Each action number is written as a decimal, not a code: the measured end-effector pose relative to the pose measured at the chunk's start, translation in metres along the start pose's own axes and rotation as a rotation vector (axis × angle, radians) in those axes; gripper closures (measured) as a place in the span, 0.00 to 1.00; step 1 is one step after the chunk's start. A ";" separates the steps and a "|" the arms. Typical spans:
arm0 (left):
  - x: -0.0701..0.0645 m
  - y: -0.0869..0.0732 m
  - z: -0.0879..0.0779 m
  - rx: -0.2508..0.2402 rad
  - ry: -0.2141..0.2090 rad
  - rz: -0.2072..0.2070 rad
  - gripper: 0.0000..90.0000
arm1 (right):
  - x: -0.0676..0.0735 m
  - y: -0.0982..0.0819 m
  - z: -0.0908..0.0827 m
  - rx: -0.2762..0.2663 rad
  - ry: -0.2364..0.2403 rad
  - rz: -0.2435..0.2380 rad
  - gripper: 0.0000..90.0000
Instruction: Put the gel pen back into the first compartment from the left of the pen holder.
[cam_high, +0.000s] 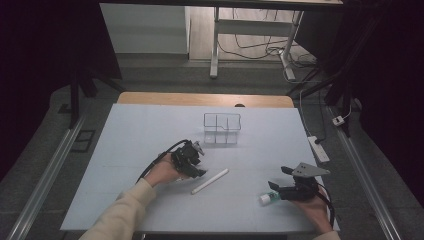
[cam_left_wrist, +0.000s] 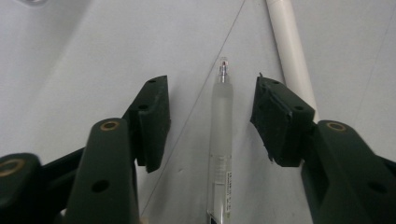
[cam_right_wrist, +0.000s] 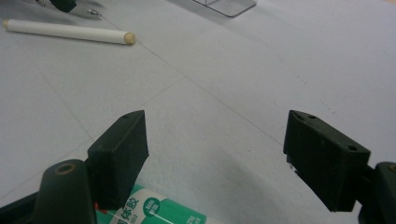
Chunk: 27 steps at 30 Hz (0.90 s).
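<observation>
A pale, matte worktop (cam_high: 150, 130) with fine seams sits over a grey floor with trailing cables. The left gripper (cam_left_wrist: 210, 100) hangs over a slim frosted pen (cam_left_wrist: 221, 140), metal tip pointing away, lying near the worktop's middle between jaws standing partly apart, pads clear of the barrel. Just beside it lies a smooth white stick (cam_left_wrist: 292, 51). Near the right front corner, the right gripper (cam_right_wrist: 215, 144) stands wide with nothing between its pads, a green-labelled tube (cam_right_wrist: 154, 210) under one pad. A clear compartment box (cam_high: 222, 128) stands toward the far edge.

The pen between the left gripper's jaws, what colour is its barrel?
The pen has a frosted, translucent white barrel with a silver metal tip; the left gripper view shows it best.
</observation>
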<state>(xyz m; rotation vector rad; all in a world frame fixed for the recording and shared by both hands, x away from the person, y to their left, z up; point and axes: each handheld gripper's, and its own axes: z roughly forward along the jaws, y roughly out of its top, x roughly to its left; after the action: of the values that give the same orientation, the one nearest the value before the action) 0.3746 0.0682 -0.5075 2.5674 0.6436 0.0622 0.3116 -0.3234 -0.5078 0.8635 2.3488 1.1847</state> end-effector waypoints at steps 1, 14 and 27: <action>0.000 0.000 0.000 0.000 -0.001 0.001 0.54 | 0.000 0.000 0.000 -0.002 0.003 0.000 0.24; -0.001 0.002 0.007 0.033 0.017 0.036 0.66 | 0.000 0.000 0.001 0.004 0.005 0.001 0.24; -0.012 0.008 0.008 0.073 0.035 0.124 0.89 | 0.000 0.000 0.001 0.005 0.000 0.001 0.24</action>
<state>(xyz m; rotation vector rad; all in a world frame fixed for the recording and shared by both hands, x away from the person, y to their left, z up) 0.3689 0.0533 -0.5096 2.6802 0.5074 0.1268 0.3116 -0.3228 -0.5085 0.8664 2.3526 1.1790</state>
